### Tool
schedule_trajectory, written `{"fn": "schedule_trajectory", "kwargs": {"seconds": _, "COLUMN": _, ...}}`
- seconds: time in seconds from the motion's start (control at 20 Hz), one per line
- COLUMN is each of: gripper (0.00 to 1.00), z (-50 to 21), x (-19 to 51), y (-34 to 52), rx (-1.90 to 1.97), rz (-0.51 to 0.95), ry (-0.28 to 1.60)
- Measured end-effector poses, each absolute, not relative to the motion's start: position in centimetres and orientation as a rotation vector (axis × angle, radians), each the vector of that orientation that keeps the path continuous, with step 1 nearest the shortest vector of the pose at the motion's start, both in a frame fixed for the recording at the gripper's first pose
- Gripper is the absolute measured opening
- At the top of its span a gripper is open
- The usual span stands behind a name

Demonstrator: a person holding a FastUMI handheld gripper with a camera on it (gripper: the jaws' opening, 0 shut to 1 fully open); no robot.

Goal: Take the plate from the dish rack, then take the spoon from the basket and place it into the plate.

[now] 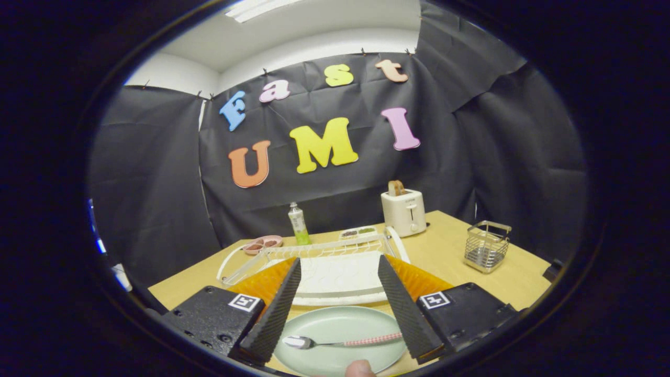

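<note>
On the wooden table (450, 251), near its front edge, the pale green plate (340, 361) sits before the white dish rack (335, 272). The spoon (340, 343) lies in it, crosswise between the gripper (340, 298)'s wide-open, empty fingers, bowl leftward. The basket (487, 246) stands at the right edge.

Table layout, gripper view.
Spoon (340, 343) lies on plate (335, 324) between the parted fingers (277, 309); dish rack (324, 262) at 12 o'clock beyond; toaster (404, 212) behind it; basket (486, 246) at 2 o'clock.
</note>
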State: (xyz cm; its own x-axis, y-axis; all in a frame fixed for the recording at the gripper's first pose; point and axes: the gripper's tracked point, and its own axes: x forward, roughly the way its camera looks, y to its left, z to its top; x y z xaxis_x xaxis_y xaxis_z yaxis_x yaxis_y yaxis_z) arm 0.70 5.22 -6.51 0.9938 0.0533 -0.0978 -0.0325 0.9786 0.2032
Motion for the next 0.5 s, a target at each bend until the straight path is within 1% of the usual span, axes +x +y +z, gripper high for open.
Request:
{"fn": "schedule_trajectory", "kwargs": {"seconds": 0.25, "gripper": 0.96, "z": -4.1, "x": -0.8, "y": 5.9, "rx": 0.172, "rz": 0.051, "ry": 0.082}}
{"fn": "schedule_trajectory", "kwargs": {"seconds": 0.5, "gripper": 0.98, "z": -2.2, "x": -2.0, "y": 4.7, "rx": 0.042, "rz": -0.026, "ry": -0.011}}
